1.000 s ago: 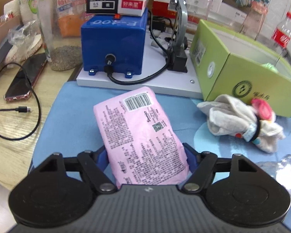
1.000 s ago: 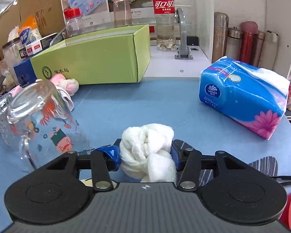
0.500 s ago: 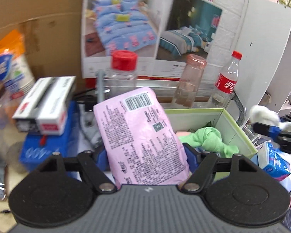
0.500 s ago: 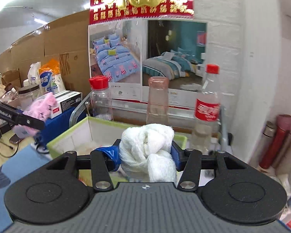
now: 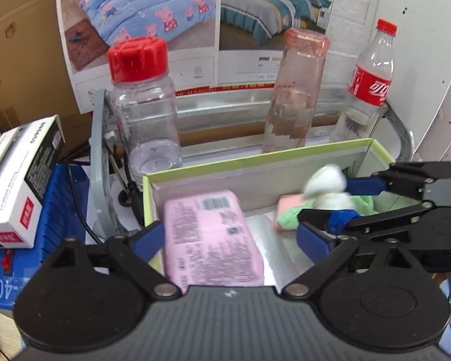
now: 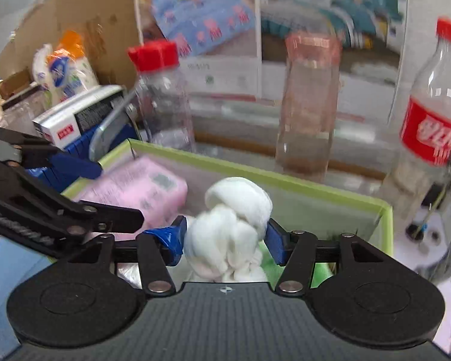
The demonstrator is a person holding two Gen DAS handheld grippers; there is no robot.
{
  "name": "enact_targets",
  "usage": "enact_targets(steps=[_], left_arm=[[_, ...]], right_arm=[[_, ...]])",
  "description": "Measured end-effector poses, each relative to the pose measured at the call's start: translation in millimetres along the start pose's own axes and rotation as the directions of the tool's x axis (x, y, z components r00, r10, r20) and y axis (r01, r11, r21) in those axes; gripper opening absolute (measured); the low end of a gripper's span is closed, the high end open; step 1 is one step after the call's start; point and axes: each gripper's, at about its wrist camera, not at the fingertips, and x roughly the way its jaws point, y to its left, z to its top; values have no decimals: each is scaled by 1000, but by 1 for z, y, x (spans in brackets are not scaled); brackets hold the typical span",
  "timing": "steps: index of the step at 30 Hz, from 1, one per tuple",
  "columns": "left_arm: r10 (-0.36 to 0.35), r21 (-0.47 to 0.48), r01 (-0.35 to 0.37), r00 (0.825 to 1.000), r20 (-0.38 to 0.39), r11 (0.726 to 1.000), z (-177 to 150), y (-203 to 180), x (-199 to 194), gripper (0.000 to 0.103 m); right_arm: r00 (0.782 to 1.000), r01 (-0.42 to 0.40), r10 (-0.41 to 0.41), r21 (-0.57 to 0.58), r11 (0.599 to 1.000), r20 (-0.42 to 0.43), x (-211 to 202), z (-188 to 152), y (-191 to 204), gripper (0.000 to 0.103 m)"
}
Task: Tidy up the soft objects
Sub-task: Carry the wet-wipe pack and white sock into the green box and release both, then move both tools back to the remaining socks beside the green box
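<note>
My left gripper (image 5: pixel 230 242) is open over the left end of the green box (image 5: pixel 255 159). The pink tissue pack (image 5: pixel 210 237) lies loose between its fingers inside the box, and also shows in the right wrist view (image 6: pixel 138 192). My right gripper (image 6: pixel 224 239) holds a knotted white cloth (image 6: pixel 231 228) just above the box's (image 6: pixel 315 186) right half. It enters the left wrist view (image 5: pixel 336 204) from the right, the white cloth (image 5: pixel 326 185) in it. A green cloth (image 5: pixel 288 221) and a pink soft item (image 5: pixel 288 203) lie under it in the box.
A red-capped clear jar (image 5: pixel 141 114), a pink tumbler (image 5: pixel 297 93) and a cola bottle (image 5: pixel 369 81) stand behind the box. A blue device (image 5: pixel 54 228) with a white carton (image 5: pixel 18 186) on top sits left of it.
Both grippers lifted from the blue mat to the green box. The left gripper opened and the pink pack now rests in the box. The right gripper lowered the white cloth toward the box.
</note>
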Motion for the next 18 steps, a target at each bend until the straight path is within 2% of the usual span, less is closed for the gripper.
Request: enact_targets(steps=[1, 3, 6, 18], left_arm=[[14, 0, -14, 1000, 11, 1000, 0, 0, -3, 103], [75, 17, -76, 996, 42, 997, -1, -2, -11, 103], [122, 42, -124, 991, 62, 991, -4, -3, -19, 103], [101, 36, -105, 989, 109, 994, -35, -10, -72, 103]], right_arm=[[1000, -2, 1, 15, 1000, 12, -1, -1, 0, 44], [997, 2, -4, 32, 999, 74, -9, 0, -1, 46], [994, 4, -8, 37, 999, 105, -21, 2, 0, 49], [987, 38, -38, 1, 999, 159, -92, -24, 27, 57]])
